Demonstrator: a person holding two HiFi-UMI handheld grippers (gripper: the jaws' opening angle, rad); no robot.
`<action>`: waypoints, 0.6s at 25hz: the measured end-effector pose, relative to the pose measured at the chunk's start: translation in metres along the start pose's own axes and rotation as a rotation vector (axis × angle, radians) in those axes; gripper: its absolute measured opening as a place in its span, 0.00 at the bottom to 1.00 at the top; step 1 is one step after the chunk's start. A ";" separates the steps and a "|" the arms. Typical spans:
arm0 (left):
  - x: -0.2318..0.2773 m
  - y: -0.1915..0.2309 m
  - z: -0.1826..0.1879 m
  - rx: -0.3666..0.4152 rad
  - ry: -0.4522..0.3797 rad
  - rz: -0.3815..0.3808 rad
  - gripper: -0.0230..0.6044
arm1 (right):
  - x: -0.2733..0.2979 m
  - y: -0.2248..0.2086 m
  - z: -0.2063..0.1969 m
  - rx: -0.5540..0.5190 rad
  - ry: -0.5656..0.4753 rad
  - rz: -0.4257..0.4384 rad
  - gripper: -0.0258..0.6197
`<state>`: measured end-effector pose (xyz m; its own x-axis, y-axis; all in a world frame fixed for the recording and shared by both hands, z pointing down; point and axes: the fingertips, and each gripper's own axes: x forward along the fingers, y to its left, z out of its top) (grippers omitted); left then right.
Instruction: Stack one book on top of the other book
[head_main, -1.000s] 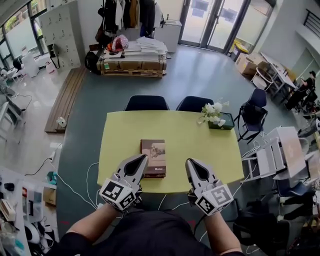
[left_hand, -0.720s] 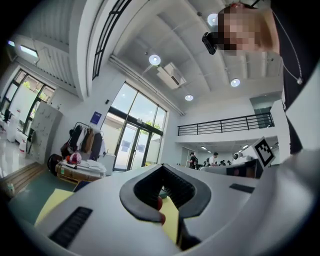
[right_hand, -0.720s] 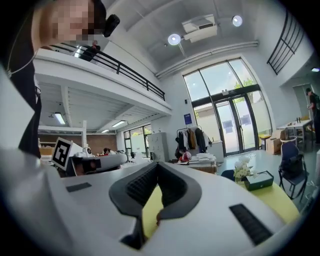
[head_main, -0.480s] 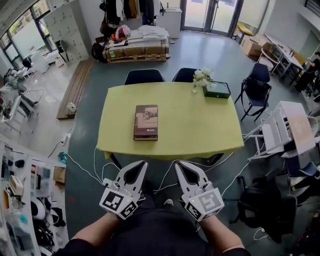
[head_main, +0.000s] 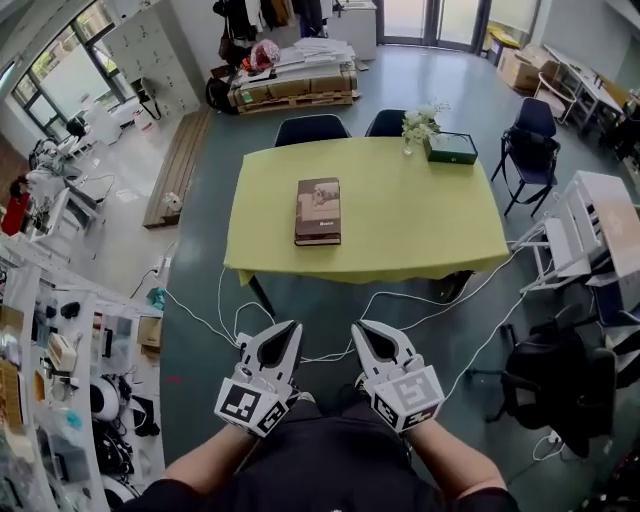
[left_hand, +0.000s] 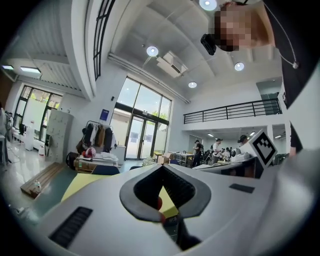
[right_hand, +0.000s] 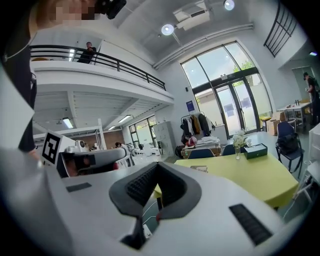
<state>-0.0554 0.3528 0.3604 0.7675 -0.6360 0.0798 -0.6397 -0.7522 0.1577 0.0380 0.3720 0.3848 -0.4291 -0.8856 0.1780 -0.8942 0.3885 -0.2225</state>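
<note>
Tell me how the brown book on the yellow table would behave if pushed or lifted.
The brown book lies flat, so it should slide, not tip or roll. It looks thick and hard-covered: probably stiff and fairly heavy for its size. The yellow table looks smooth, so a push may let it glide easily.

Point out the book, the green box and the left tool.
book (head_main: 318, 205), head view, middle of its brown cover.
green box (head_main: 450, 148), head view, centre of its top.
left tool (head_main: 291, 328), head view, between its shut tips.
</note>
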 end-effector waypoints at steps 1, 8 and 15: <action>-0.005 0.000 -0.002 0.010 -0.005 -0.005 0.05 | 0.002 0.009 -0.006 -0.025 -0.001 0.000 0.06; -0.083 0.008 -0.010 0.041 -0.035 -0.073 0.05 | 0.007 0.094 -0.024 -0.053 -0.024 -0.034 0.06; -0.175 0.067 -0.036 0.064 0.004 0.006 0.05 | 0.010 0.178 -0.053 -0.015 -0.002 -0.125 0.06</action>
<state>-0.2308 0.4201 0.3923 0.7638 -0.6399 0.0848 -0.6455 -0.7580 0.0940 -0.1320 0.4456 0.3977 -0.3142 -0.9278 0.2010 -0.9423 0.2791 -0.1846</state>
